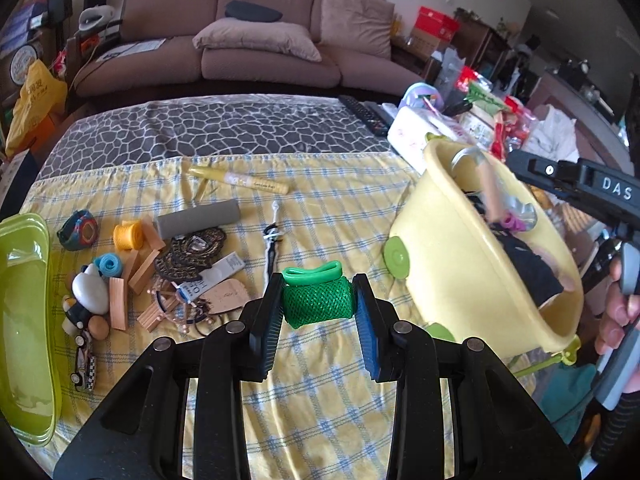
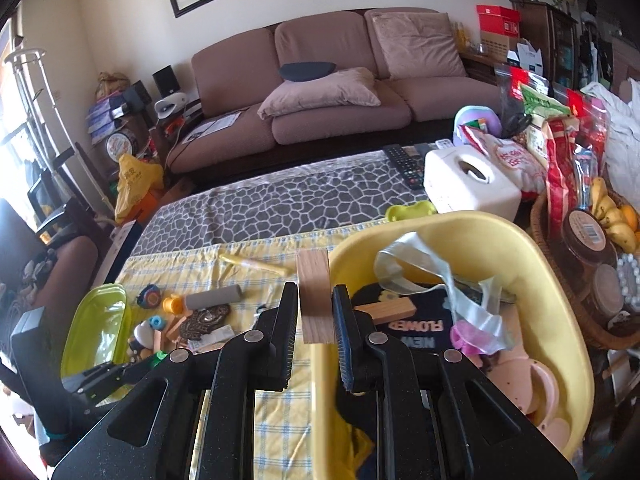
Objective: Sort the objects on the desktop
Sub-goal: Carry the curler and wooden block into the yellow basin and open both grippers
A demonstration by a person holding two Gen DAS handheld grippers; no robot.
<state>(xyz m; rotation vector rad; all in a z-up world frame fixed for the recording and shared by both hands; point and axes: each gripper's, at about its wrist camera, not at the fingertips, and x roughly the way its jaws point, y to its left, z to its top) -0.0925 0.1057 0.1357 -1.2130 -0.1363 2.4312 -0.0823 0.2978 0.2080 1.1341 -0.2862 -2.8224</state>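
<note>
The left gripper (image 1: 318,304) pinches a green mesh pouch (image 1: 318,300) above the yellow checked cloth (image 1: 328,208). The right gripper (image 2: 315,312) pinches an upright wood block (image 2: 316,296) at the near left rim of the yellow tub (image 2: 520,248), which holds a clear strip, another block and a dark mat. Left on the cloth lies a pile: a grey tube (image 1: 198,218), orange spool (image 1: 128,235) and more blocks, beside a green tray (image 1: 24,320).
</note>
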